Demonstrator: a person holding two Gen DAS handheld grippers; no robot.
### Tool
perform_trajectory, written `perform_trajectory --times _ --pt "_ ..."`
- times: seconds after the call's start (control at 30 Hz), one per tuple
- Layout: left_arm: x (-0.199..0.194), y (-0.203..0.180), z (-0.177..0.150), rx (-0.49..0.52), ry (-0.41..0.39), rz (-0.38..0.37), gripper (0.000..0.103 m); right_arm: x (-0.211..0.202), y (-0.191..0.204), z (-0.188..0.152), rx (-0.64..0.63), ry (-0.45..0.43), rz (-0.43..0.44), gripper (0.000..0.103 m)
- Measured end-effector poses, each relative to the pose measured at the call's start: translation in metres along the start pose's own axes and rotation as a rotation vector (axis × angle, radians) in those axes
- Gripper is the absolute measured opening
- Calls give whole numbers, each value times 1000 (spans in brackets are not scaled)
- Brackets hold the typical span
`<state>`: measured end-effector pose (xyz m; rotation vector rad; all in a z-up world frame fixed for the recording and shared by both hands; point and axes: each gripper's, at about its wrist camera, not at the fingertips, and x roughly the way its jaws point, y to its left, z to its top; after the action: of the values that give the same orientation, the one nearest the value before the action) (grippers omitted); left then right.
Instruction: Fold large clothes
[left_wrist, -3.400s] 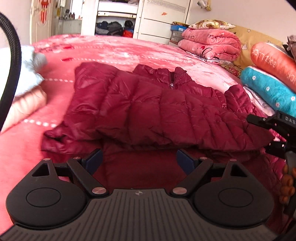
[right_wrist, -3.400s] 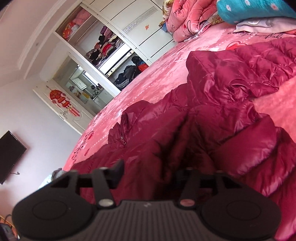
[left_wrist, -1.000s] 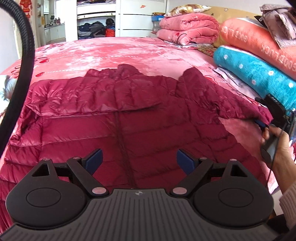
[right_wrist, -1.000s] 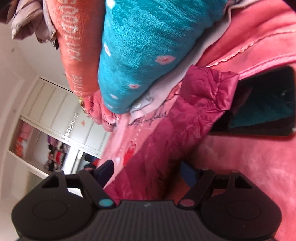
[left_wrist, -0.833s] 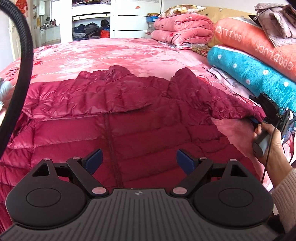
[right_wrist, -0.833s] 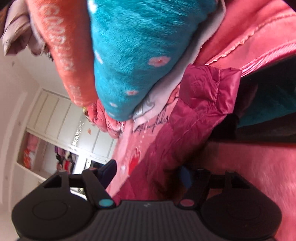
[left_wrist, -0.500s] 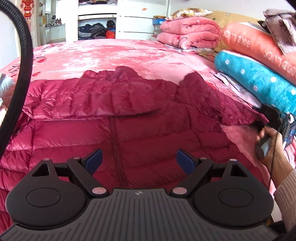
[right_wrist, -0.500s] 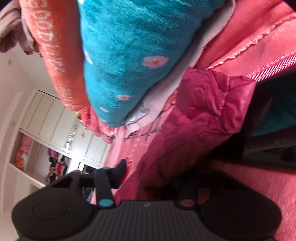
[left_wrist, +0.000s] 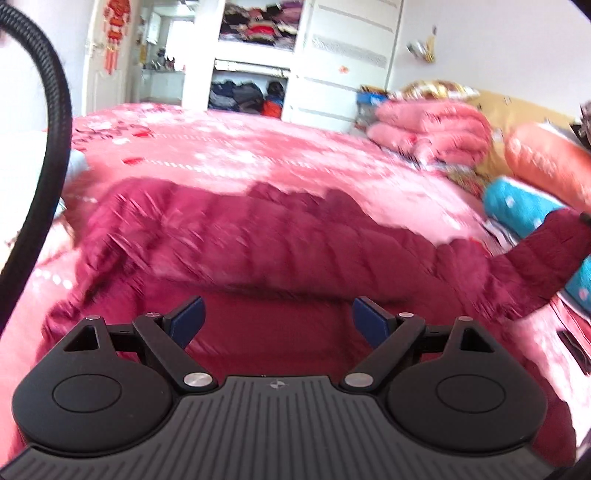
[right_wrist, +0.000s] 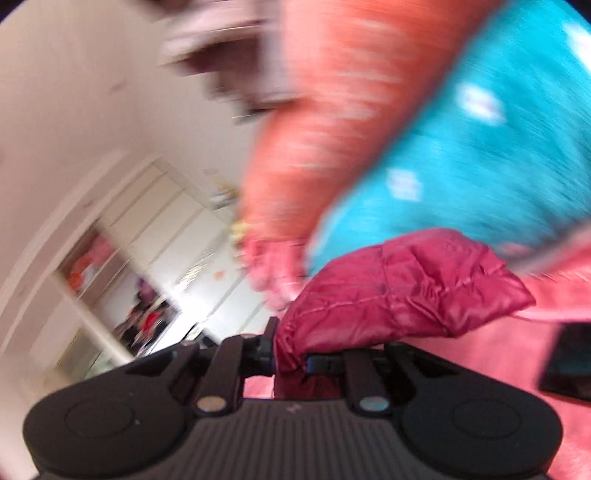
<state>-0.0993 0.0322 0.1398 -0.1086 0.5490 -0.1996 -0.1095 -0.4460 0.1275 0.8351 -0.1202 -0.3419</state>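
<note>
At nine o'clock in the left wrist view, a sleeve (left_wrist: 155, 218) of the maroon down jacket (left_wrist: 280, 325) already lies folded across the chest, so one side of the fold looks done. The jacket itself is spread on the pink bed (left_wrist: 258, 155), filling the middle of that view, with its body running under the left gripper (left_wrist: 275, 317), whose jaws stand wide apart and hold nothing above the fabric.

Toward three o'clock, the other sleeve (left_wrist: 546, 254) rises off the bed, lifted at its cuff. The right wrist view shows why: the right gripper (right_wrist: 290, 360) is clamped narrowly on the cuff (right_wrist: 402, 295), which bulges out toward one o'clock in front of the teal pillow (right_wrist: 480, 140). A dark phone (right_wrist: 569, 363) lies on the bed at three o'clock.

My judgement: the fold is roughly a third along. This second sleeve needs carrying across the chest, and then the body needs folding up from the hem.
</note>
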Motion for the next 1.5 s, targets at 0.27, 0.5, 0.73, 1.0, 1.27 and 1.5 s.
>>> perform_trajectory --times 0.27,0.5,0.73,1.0,1.27,1.5 --pt "13 56 20 -71 -87 47 103 7 138 -46 -433 93 155 10" --pt "4 91 27 -179 -114 70 103 25 239 -131 -772 208 342 10" --pt "-6 96 31 -263 -139 103 103 31 274 -247 -979 377 472 10" --pt "-7 119 38 -365 -131 120 103 8 288 -336 -1112 548 559 9" --pt "-7 127 42 -443 -120 112 103 -16 288 -373 -1187 615 600 9" --pt "2 125 45 -452 -103 100 103 -23 290 -395 -1236 640 601 19"
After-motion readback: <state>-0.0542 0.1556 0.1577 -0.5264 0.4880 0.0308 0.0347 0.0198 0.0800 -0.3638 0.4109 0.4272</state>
